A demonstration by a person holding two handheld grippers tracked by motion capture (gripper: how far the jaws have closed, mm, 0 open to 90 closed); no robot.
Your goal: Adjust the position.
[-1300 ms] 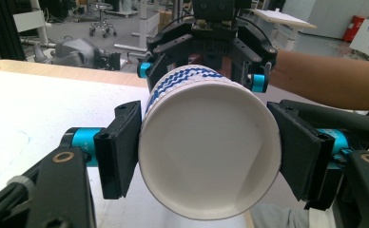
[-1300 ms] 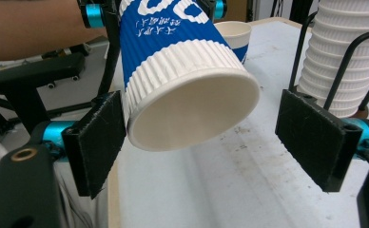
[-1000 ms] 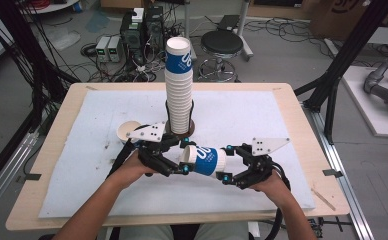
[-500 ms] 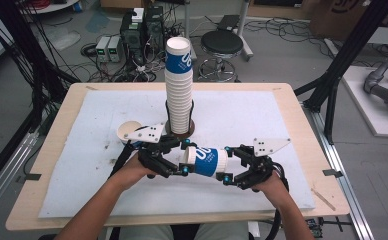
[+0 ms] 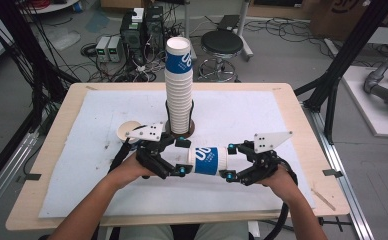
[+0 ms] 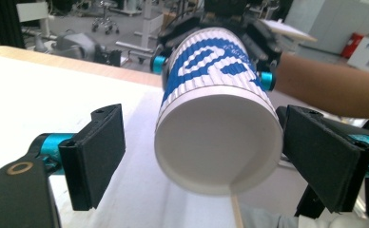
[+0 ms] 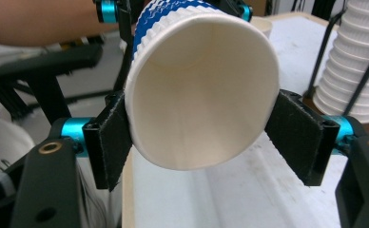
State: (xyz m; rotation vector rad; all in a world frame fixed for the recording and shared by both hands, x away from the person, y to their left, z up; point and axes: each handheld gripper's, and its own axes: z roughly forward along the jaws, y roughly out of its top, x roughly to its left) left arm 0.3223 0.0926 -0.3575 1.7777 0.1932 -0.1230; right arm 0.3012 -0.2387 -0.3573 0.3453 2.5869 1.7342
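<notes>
1. Light wooden table [image 5: 292,107], rounded corners, pale edge showing all round.
2. Covered almost fully by a white sheet [image 5: 242,120], a bit scuffed and marked toward the left.
3. Round dark base [image 5: 191,131] sitting on the sheet near the middle, carrying a tall stack of paper cups [image 5: 179,85].
4. Single white cup [image 5: 126,130] standing just left of that stack.
5. Thin wooden stick [image 5: 324,198] lying on the bare right edge.

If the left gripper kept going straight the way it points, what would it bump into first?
Probably the paper cup lying right between its open jaws, and behind that the right gripper pinching the cup's other end.
</notes>
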